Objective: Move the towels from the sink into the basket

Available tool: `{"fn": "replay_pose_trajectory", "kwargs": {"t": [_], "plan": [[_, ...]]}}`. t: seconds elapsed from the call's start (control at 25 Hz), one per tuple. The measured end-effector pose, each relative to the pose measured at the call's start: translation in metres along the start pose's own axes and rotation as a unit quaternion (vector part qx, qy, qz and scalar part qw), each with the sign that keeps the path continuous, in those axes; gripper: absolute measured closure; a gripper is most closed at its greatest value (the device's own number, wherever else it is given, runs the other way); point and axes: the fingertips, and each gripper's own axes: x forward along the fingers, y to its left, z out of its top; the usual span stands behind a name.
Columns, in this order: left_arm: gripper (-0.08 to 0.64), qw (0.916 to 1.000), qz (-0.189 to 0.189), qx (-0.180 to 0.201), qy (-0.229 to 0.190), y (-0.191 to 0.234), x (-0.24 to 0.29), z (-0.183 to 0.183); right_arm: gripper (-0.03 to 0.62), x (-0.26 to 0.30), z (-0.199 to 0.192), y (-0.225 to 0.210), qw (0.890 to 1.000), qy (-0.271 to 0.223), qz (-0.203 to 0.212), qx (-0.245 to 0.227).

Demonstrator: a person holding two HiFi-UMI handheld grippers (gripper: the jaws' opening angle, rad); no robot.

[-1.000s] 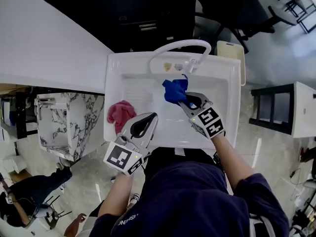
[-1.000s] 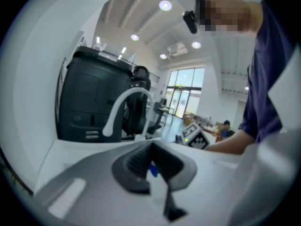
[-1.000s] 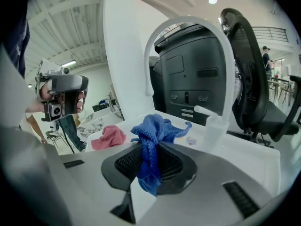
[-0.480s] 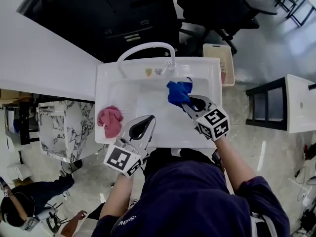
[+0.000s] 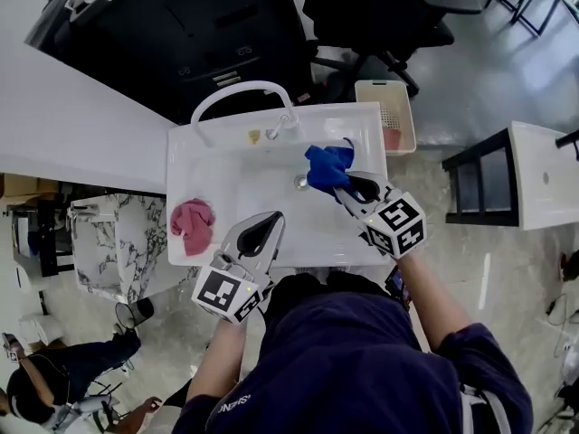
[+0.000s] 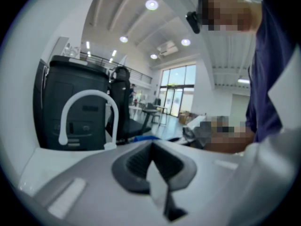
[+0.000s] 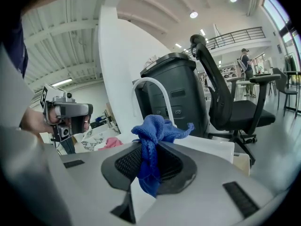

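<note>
- The right gripper (image 5: 341, 187) has its two fingers squeezed on the blue towel (image 5: 327, 166). In the right gripper view the blue towel (image 7: 154, 132) is a bunched lump, and a strip of it hangs down between the fingers.
- The blue towel is over the middle of the white sink (image 5: 262, 156), close to the drain (image 5: 300, 181).
- The basket (image 5: 375, 93) sits on the floor at the upper right of the head view, just past the sink's far right corner. So the towel has to go up and to the right. The right gripper is the nearer one.
- Something pink-red is already in the basket.
- The left gripper (image 5: 274, 217) has its fingers together and holds nothing. It is at the lower middle of the frame.
- The pink towel (image 5: 190, 222) lies at the sink's left edge, nearer the left gripper.
- The sink looks smooth, with a curved white faucet (image 5: 237, 94).
- Around it are a shiny gray floor, a black chair (image 5: 380, 7) and a big dark bin (image 5: 181, 34).
</note>
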Motion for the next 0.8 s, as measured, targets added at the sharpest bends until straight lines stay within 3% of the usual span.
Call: {"fn": "replay_pose_trajectory", "kwargs": {"t": [0.28,0.8], "plan": [[0.557,0.9989,-0.045,0.008,-0.009,-0.005,0.003,0.004,0.523,-0.015,0.009,0.011,0.999,-0.010,-0.032,-0.002],[0.557,0.9911,-0.130,0.013,-0.027,0.008,-0.028,0.000,0.523,-0.037,0.002,0.047,0.991,-0.005,-0.137,-0.002]]}}
